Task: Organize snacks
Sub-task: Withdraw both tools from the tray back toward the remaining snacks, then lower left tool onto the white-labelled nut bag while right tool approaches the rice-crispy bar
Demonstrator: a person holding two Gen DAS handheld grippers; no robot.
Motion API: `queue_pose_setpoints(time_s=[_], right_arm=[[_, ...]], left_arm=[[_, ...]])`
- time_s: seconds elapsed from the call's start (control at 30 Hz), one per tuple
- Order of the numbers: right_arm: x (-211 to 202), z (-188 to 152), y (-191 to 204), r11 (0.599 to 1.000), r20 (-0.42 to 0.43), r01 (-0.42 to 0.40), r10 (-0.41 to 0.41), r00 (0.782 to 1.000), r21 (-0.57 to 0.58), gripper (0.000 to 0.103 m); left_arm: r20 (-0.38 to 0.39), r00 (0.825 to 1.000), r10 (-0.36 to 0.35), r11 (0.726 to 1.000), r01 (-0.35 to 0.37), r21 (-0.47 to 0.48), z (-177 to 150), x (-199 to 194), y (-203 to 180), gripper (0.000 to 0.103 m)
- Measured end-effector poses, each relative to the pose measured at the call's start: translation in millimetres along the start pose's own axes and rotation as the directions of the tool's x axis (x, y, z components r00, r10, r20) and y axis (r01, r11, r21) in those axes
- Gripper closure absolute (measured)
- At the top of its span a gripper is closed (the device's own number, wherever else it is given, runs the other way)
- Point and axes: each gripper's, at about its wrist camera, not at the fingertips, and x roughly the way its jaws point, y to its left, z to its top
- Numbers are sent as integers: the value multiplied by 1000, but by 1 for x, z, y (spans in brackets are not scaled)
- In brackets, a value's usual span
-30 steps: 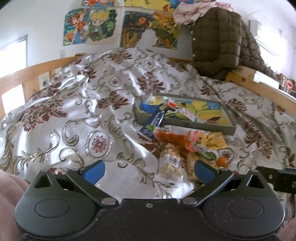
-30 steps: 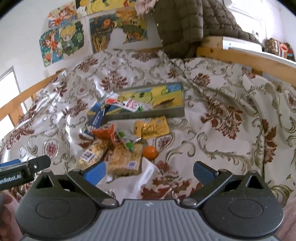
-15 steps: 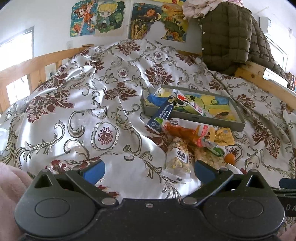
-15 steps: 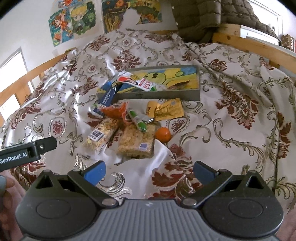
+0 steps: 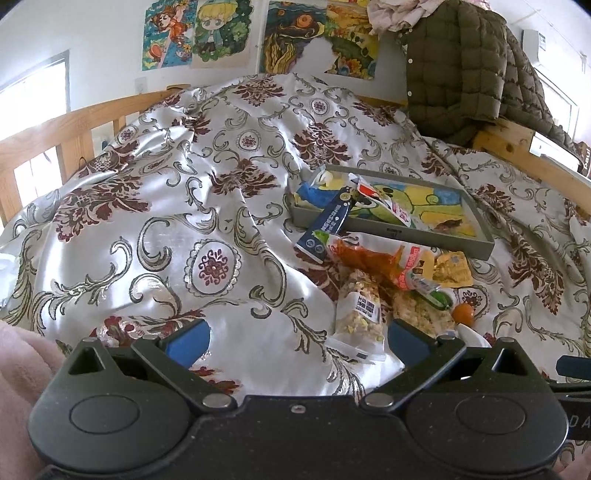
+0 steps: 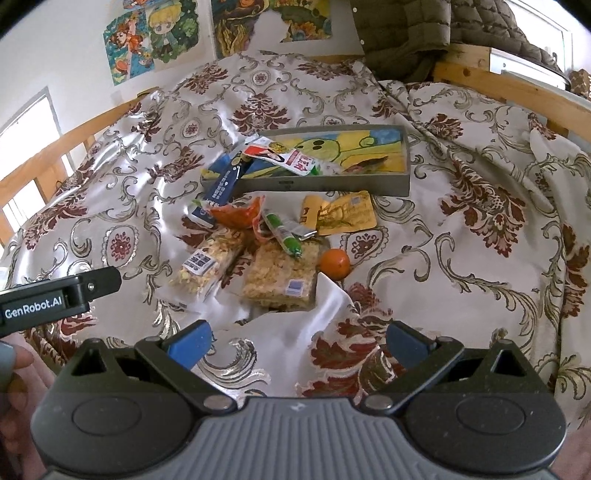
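A grey tray [image 6: 332,184] [image 5: 436,236] with a yellow-green picture inside lies on the patterned bedspread. A red-white packet [image 6: 284,155] rests in it, and a dark blue packet [image 6: 221,186] [image 5: 328,225] leans over its left rim. In front lie an orange bag [image 6: 236,214], a green stick packet [image 6: 282,236], a yellow pouch [image 6: 347,214], two clear cereal-bar packs [image 6: 207,262] [image 6: 280,277] and a small orange fruit [image 6: 334,263] [image 5: 463,314]. My left gripper [image 5: 297,339] and right gripper [image 6: 295,339] both stand open and empty, short of the pile.
A satin bedspread [image 5: 166,221] covers the bed. Wooden bed rails run on the left [image 5: 74,122] and right [image 6: 517,88]. An olive quilted jacket [image 5: 465,62] hangs at the back right. Posters [image 5: 207,33] cover the wall. The left gripper's body [image 6: 55,299] shows in the right wrist view.
Both grippers have tilted downward and moved closer to the snack pile, which now sits lower and larger in both views. Both stay open; no snack has moved.
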Motion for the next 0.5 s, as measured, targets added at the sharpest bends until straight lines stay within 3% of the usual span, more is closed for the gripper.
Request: queue_pose_setpoints(time_s=[0.27, 0.5], right_arm=[[-4, 4, -5, 1000, 39, -17, 16, 999, 23, 0], [6, 13, -9, 999, 18, -33, 32, 999, 30, 0]], left_arm=[[-26, 1000, -1, 1000, 2, 23, 6, 4, -3, 1], [-72, 997, -17, 999, 21, 48, 14, 21, -7, 1]])
